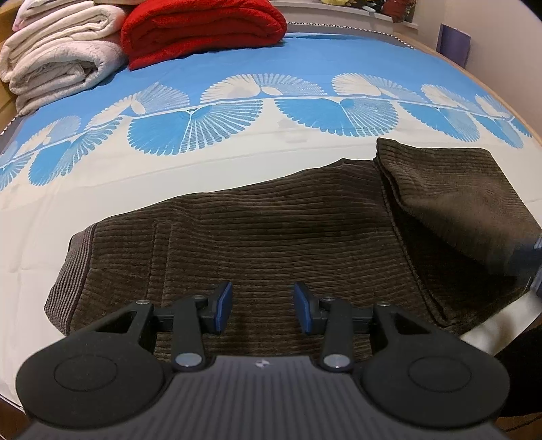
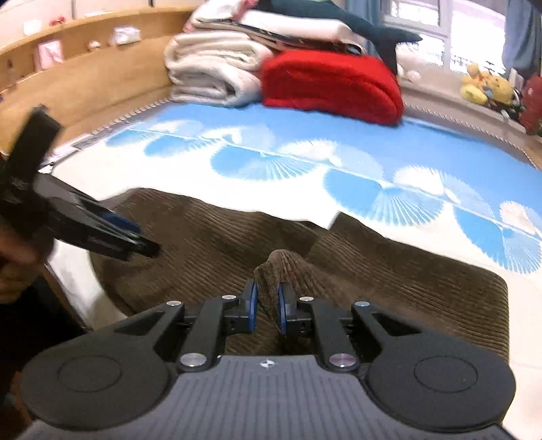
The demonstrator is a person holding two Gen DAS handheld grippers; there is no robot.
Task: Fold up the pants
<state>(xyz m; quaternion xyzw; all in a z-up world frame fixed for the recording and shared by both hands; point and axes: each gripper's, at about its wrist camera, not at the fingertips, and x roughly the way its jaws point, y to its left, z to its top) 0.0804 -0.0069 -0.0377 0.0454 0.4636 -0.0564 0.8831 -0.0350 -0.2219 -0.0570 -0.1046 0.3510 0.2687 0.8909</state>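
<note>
Brown corduroy pants (image 1: 271,237) lie across the bed, waistband (image 1: 67,270) at the left and a folded-over leg end (image 1: 457,196) at the right. My left gripper (image 1: 263,306) hovers over the pants near the waist, open, with nothing pinched between its blue pads (image 1: 223,306). In the right wrist view my right gripper (image 2: 267,304) is shut on a raised ridge of the pants (image 2: 281,267), which stands up between its pads. The left gripper (image 2: 145,247) shows blurred at the left, over the pants' edge.
The blue and white patterned bedsheet (image 1: 237,142) covers the bed. Folded white blankets (image 1: 57,57) and a red blanket (image 1: 203,27) are stacked at the far side. A wooden shelf wall (image 2: 84,67) runs at the left; plush toys (image 2: 487,86) sit on the sill.
</note>
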